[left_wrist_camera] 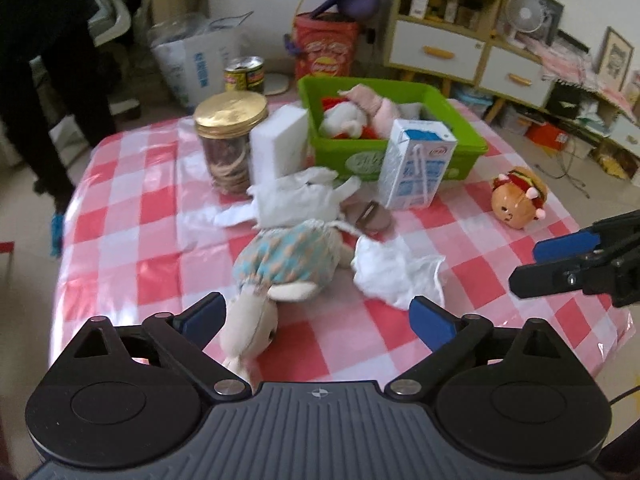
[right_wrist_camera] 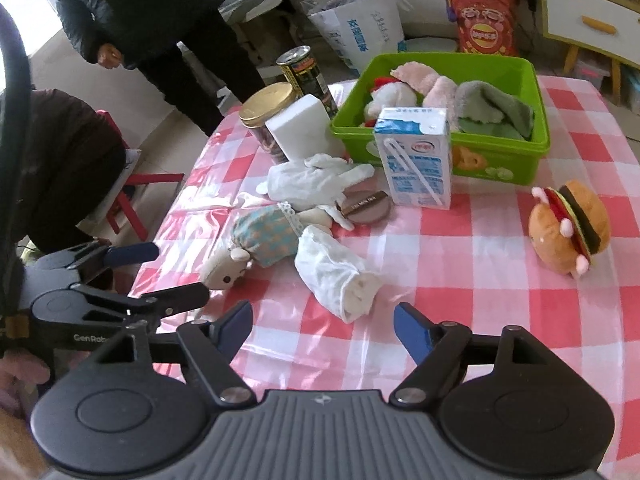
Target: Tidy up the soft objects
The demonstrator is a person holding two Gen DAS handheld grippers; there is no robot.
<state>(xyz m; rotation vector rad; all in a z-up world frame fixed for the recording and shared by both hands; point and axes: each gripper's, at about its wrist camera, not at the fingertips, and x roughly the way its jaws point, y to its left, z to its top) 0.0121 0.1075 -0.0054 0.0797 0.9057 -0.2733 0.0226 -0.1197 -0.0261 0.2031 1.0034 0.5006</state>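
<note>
Both grippers, left [left_wrist_camera: 316, 316] and right [right_wrist_camera: 323, 324], gape empty over the floppy check-dressed bunny doll [right_wrist_camera: 256, 240]; "GenRob" shows on the left.

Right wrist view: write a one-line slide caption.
Open right tool above a rolled white cloth on the checked tablecloth, with a green bin of soft items behind a milk carton.

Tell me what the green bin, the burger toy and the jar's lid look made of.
Green bin: glossy moulded plastic, judging by its smooth rim. Burger toy: plush fabric, fuzzy and matte. Jar lid: probably gold-toned metal, shiny with a ridged edge.
</note>
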